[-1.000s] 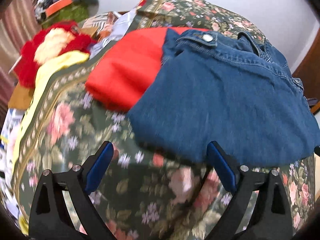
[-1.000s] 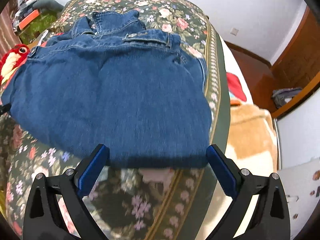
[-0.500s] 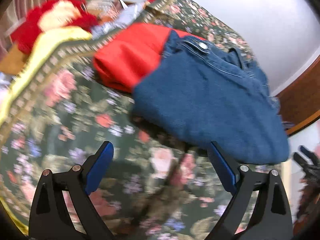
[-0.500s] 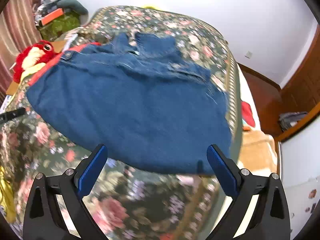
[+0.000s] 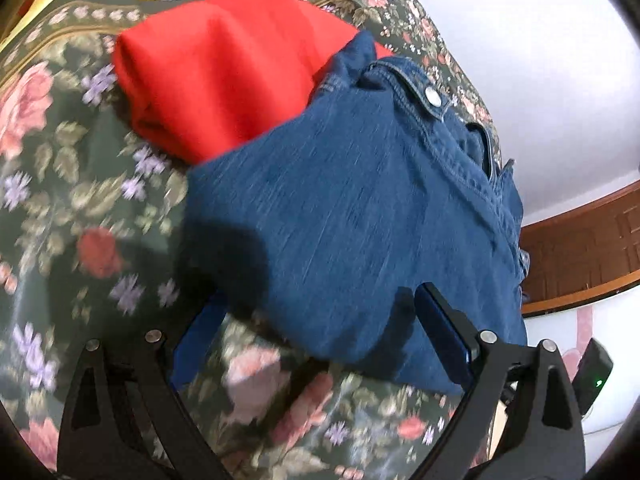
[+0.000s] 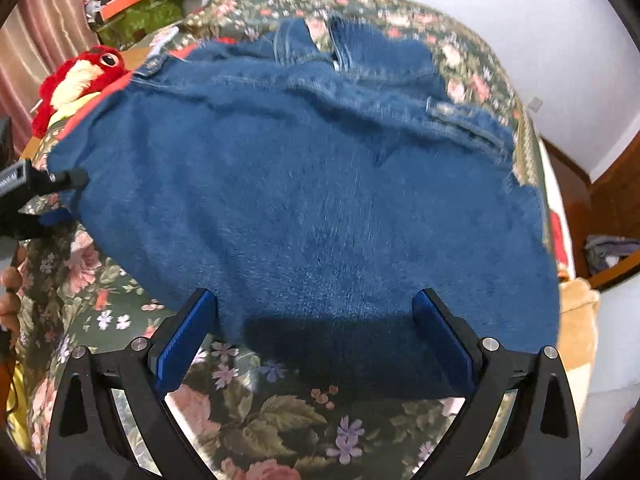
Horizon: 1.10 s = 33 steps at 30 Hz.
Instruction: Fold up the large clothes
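A folded blue denim garment lies on a floral bedspread. My left gripper is open at the garment's near left corner, with the denim edge reaching in between the blue pads. My right gripper is open too, low over the bedspread, and the garment's near hem lies between its pads. In the right wrist view the left gripper shows at the denim's left corner.
A folded red garment lies partly under the denim at its far left. A red plush toy and boxes sit beyond the bed's left side. The bed's right edge drops to a wooden floor with a tan cloth.
Both grippers have come in closer and lower to the denim's near edge, which now sits between their fingers. The left view has swung to the right. Both stay open.
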Tool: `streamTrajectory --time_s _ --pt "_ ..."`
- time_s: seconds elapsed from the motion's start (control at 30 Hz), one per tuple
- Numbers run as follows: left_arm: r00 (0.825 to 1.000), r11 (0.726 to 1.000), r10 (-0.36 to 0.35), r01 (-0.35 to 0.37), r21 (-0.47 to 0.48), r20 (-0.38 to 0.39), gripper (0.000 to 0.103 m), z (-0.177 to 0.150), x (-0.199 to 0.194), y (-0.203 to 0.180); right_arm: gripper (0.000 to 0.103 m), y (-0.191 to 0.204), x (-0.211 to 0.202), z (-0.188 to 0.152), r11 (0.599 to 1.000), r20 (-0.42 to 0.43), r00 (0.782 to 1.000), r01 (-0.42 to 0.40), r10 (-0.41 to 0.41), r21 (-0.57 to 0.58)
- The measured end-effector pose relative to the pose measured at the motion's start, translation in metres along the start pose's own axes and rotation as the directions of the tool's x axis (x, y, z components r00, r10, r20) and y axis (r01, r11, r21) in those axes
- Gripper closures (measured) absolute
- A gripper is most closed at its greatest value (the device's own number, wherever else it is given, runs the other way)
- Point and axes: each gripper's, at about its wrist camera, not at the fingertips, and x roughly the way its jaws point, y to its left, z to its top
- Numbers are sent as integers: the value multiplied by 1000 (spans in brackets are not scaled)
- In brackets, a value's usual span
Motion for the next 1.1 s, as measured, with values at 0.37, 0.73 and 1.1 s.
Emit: streamTrajectory --time_s 0.37,0.73,1.1 --pt "990 993 46 -59 100 134 42 2 -16 -30 0 -2 1 -1 1000 27 1000 -4 3 6" --pt "985 998 -54 51 19 162 42 25 -14 -12 0 -3 1 -2 1000 30 1000 -2 2 8" --pt "970 987 -12 -27 159 243 82 14 -50 -48 0 -5 -7 10 998 -22 1000 11 -9 67"
